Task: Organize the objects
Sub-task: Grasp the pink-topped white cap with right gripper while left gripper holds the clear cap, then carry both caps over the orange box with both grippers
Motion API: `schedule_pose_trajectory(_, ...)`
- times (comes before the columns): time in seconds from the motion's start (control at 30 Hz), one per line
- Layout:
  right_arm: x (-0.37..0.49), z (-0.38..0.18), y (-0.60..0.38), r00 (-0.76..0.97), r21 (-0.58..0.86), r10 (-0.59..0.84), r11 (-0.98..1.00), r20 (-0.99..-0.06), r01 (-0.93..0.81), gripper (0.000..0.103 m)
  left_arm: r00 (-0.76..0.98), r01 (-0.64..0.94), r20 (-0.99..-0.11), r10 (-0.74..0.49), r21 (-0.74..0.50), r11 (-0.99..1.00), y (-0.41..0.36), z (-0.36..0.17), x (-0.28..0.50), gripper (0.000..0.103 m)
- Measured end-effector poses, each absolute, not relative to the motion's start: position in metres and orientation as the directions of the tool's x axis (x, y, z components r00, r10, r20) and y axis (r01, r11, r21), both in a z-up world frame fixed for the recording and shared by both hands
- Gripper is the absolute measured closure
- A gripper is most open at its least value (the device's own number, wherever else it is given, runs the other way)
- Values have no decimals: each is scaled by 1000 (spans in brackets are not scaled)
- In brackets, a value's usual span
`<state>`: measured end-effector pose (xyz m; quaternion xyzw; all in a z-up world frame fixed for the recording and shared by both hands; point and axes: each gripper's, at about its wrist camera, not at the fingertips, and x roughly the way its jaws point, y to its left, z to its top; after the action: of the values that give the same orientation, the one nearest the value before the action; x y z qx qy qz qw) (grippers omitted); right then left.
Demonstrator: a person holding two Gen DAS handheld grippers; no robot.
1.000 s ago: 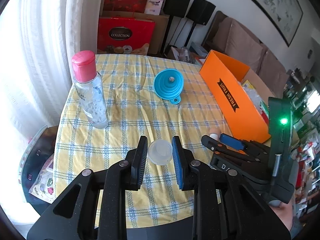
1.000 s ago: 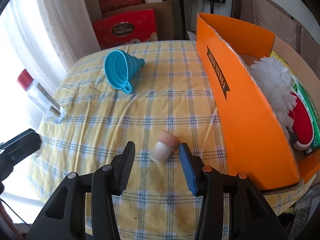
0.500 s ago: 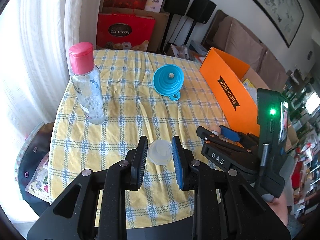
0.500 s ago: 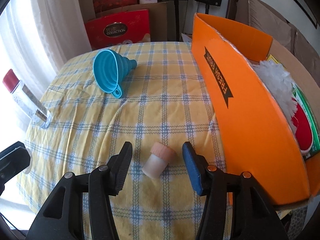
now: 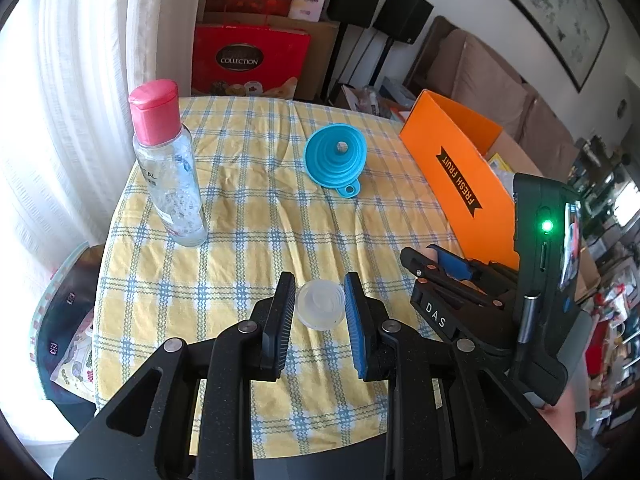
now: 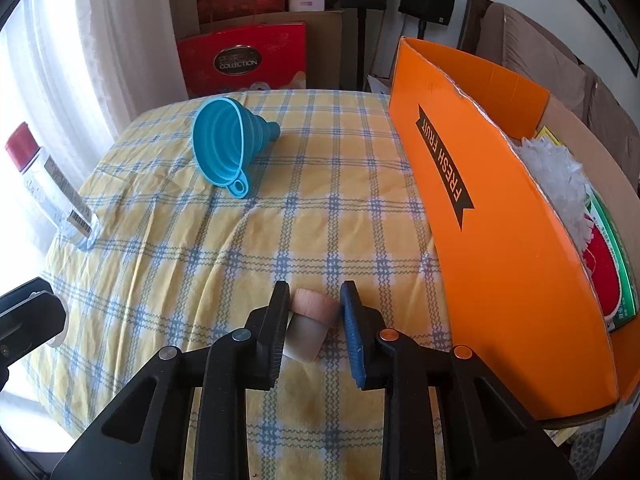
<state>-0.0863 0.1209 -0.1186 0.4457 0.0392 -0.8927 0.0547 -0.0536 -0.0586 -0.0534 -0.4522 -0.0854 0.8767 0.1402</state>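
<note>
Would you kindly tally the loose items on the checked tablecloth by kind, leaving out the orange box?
Clear bottle with pink cap: 1
Blue collapsible funnel: 1
Clear plastic cap: 1
Small frosted jar with tan lid: 1
Total: 4

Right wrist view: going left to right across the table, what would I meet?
Clear bottle with red cap → blue funnel → small pink-capped jar between the right gripper fingers → orange box.

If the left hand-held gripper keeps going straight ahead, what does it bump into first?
Past the clear cap held in the left hand-held gripper, bare tablecloth comes first; the blue funnel seems farther along, slightly right, though depth is unclear.
</note>
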Motion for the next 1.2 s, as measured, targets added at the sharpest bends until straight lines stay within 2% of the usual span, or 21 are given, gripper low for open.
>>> schedule_pose_trajectory(0.2,-83,-117,120,-585,17,-110,-987,-804,161,78,-550,-164,-770,324,-281,-946,-58,-53,-54,80)
schedule_pose_trajectory(0.43,-72,-97,111,-625,-1,-130,-979,-770,205,78,-561,-161,-764,319,-277,-947,-58,-49,-54,80)
schedule_pose_trajectory(0.77,-54,-50,118,-691,-10,-169,-969,-703,247,78,-605,-191,-727,325,-264,-945,-40,-20,-53,80)
schedule_pose_trajectory(1.2,-38,-9,147,-719,-2,-184,-968,-670,250,78,-622,-269,-684,380,-270,-925,0,14,-52,80)
